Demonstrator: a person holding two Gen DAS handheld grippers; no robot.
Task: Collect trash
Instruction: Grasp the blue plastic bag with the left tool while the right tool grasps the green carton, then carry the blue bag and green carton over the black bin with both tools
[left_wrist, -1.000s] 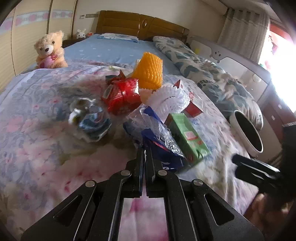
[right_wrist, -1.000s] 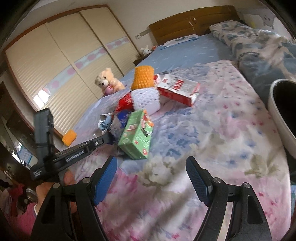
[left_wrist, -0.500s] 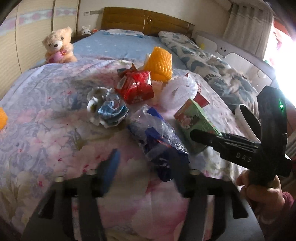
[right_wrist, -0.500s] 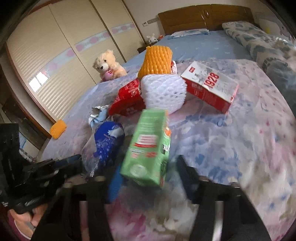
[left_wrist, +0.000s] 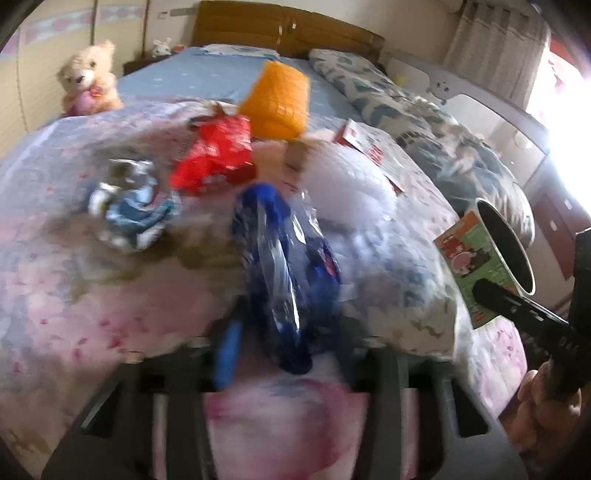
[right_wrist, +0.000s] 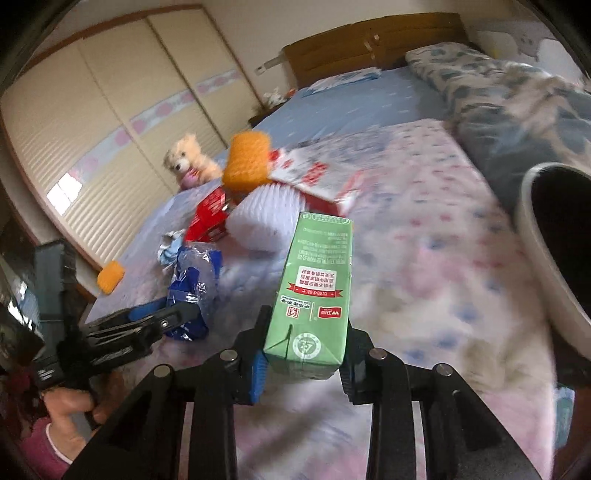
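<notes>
Green carton, a rectangular printed box, pinched at its base between the right gripper pads. Crinkled blue plastic wrapper lies between the left gripper jaws, which have just been closing; motion blur hides pad contact. Bin cut off at right, above the floral quilt.

It was a home bedroom. A large bed with a floral quilt filled most of the view, backed by a wooden headboard. A teddy bear sat at the bed's far left edge, sliding wardrobe doors lined one wall, and curtains hung at a bright window.
</notes>
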